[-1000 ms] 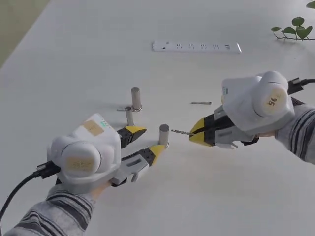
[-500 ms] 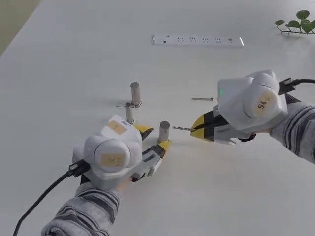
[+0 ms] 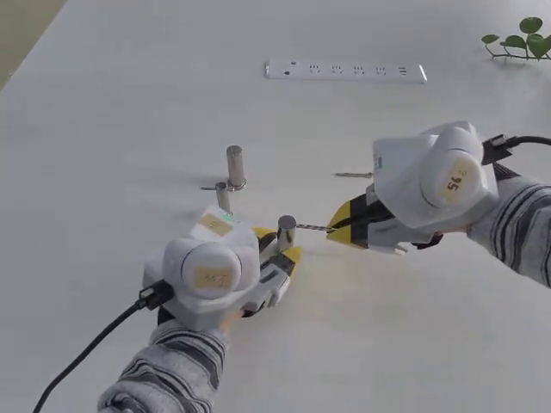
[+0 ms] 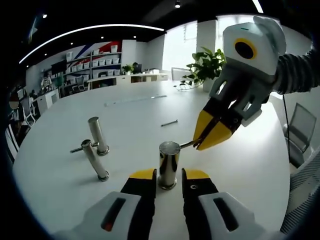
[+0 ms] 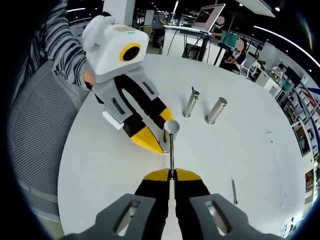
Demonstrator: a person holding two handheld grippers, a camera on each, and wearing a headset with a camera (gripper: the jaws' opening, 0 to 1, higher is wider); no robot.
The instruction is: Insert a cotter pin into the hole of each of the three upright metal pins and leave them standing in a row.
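On the white table (image 3: 129,103), my left gripper (image 4: 169,175) clamps the nearest upright pin (image 4: 169,157) at its base while my right gripper (image 5: 171,174), pinched tight on a cotter pin (image 5: 171,150), sets its tip against the pin's head, so next I must align it and push it through the hole.

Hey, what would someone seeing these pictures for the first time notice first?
The right gripper, mid-table, holds a thin metal cotter pin with its tip at the top of a short upright silver metal pin. The left gripper clamps that pin's base.
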